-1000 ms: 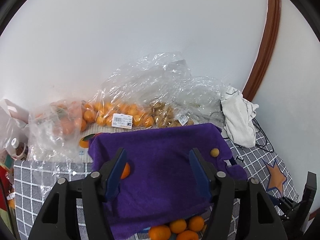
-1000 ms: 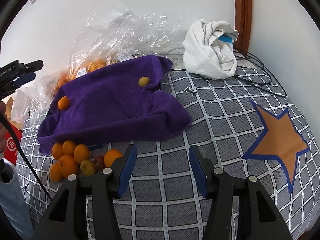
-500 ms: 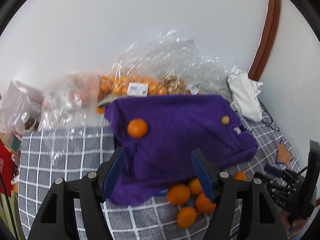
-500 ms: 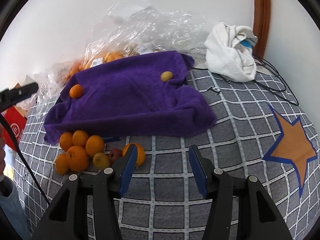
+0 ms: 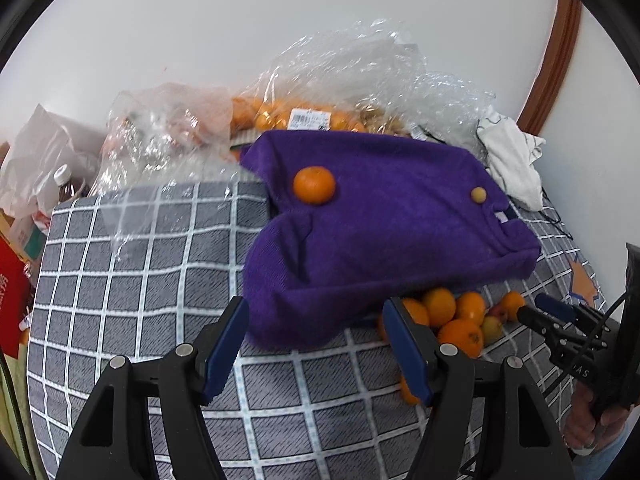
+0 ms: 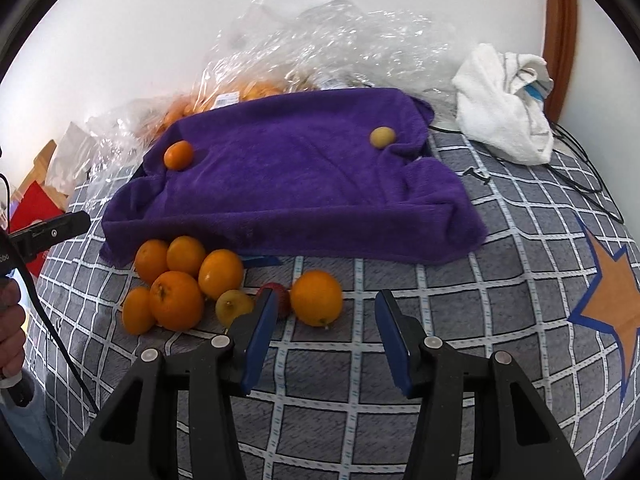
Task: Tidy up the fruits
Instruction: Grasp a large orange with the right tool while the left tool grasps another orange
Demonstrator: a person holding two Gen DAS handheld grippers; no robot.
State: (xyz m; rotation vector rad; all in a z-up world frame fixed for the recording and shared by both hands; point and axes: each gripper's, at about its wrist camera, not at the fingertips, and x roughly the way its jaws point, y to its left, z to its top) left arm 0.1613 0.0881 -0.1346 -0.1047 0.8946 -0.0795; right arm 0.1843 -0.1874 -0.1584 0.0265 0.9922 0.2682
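A cluster of oranges (image 6: 180, 276) lies on the grey checked cloth (image 6: 520, 240), touching the near edge of a purple towel (image 6: 288, 172). A lone orange (image 6: 316, 298) sits just right of it, beside a small red fruit (image 6: 280, 294) and a yellowish fruit (image 6: 232, 306). On the towel rest a small orange (image 6: 179, 155) at far left and a yellow fruit (image 6: 382, 137) at far right. The right gripper (image 6: 326, 336) hovers with jaws spread and empty, having just narrowed slightly. The left gripper (image 5: 316, 344) also holds its jaws spread, gripping nothing. Clear bags of oranges (image 5: 296, 116) lie beyond, against the wall.

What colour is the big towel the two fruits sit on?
Purple: the towel shows best in the right wrist view.
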